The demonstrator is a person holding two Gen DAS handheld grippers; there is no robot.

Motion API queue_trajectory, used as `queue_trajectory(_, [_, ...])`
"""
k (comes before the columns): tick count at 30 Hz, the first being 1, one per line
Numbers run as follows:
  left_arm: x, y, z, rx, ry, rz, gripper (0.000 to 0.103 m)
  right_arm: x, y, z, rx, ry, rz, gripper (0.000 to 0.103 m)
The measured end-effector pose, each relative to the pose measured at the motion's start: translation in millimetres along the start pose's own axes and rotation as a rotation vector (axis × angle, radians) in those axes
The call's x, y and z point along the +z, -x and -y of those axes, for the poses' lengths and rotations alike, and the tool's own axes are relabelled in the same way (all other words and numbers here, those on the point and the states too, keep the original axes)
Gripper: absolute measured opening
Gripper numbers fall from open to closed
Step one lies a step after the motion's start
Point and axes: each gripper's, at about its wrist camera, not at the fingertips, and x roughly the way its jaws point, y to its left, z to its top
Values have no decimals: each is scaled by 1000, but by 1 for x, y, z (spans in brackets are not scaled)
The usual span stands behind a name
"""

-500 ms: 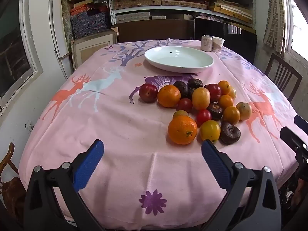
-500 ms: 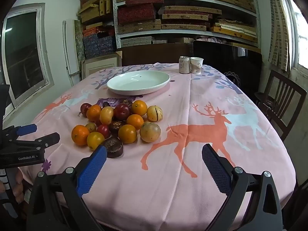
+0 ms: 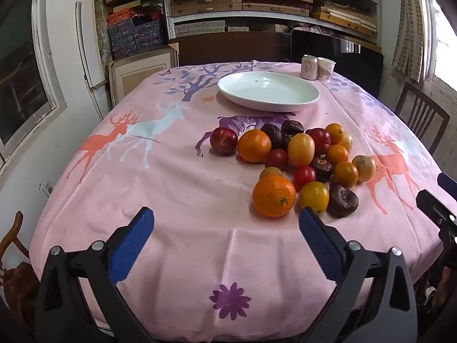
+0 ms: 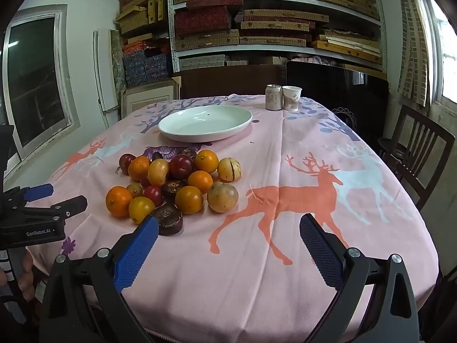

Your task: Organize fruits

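Observation:
A pile of fruit (image 3: 300, 163) lies on the pink tablecloth: oranges, red plums, yellow fruits and dark brown ones. It also shows in the right wrist view (image 4: 177, 183). A white oval plate (image 3: 268, 91) stands empty behind the pile, also seen in the right wrist view (image 4: 205, 123). My left gripper (image 3: 225, 225) is open and empty over the near table edge, just short of a big orange (image 3: 273, 195). My right gripper (image 4: 228, 234) is open and empty, to the right of the pile, near a dark brown fruit (image 4: 168, 218).
A can (image 4: 273, 97) and a paper cup (image 4: 292, 97) stand at the far edge of the table. A wooden chair (image 4: 417, 154) stands at the right. Shelves of boxes (image 4: 257, 23) fill the back wall. The left gripper shows at the left of the right wrist view (image 4: 42, 214).
Both grippers have moved slightly forward toward the fruit. Nothing on the table has moved.

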Motion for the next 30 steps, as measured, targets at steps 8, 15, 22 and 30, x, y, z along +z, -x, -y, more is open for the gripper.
queue_trajectory(8, [0,7,-2,2,2,15,99,1,5,-2,-3,0,11,100])
queue_trajectory(15, [2,10,-4,-1,8,23,99,3,7,-5,-4,14,18,100])
queue_trajectory(22, [2,10,-4,-1,8,22,99,4,8,-7,-6,17,19,100])
queue_trajectory(30, [2,10,-4,0,8,23,99,4,8,-7,-7,17,19,100])
